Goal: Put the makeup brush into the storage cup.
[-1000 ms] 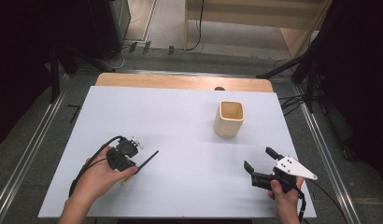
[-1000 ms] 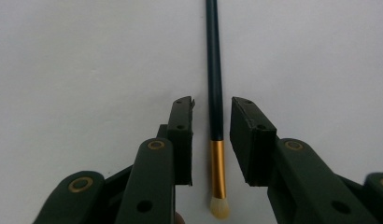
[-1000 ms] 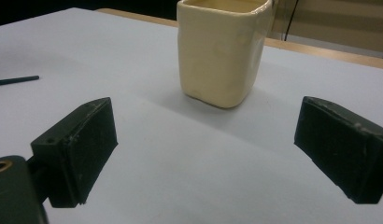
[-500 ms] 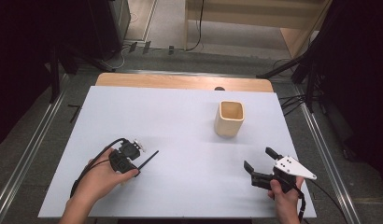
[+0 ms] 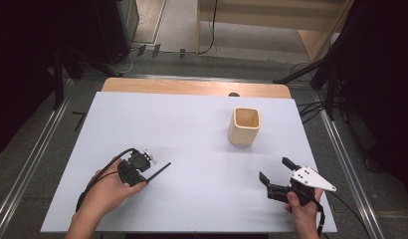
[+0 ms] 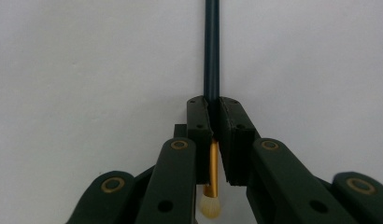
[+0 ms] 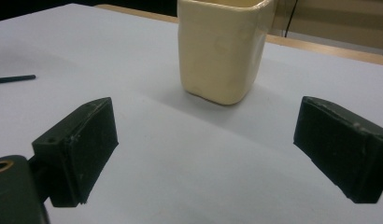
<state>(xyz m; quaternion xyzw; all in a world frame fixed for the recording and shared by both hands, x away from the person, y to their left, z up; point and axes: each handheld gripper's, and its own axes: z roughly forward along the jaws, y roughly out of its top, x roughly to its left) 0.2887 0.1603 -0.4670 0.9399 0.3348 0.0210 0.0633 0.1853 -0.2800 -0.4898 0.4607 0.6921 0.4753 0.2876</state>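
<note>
A thin brush (image 6: 211, 46) with a dark handle, a gold ferrule and pale bristles lies on the white table, and its handle pokes out to the right of my left gripper (image 5: 144, 178). My left gripper (image 6: 211, 105) has just been closing and is now shut on the brush, its pads pressed on the handle just above the ferrule. A cream square cup (image 5: 245, 126) stands upright at the back right. At the front right my right gripper (image 5: 274, 168) is open and holds nothing. It points at the cup (image 7: 222, 51), which stands some way off. The brush's far tip (image 7: 14, 79) shows at the left of the right gripper view.
The white table (image 5: 192, 124) ends in a wooden strip (image 5: 192, 87) at the back, where a small dark thing (image 5: 234, 94) sits. Metal rails run along both sides. Cables trail from both grippers.
</note>
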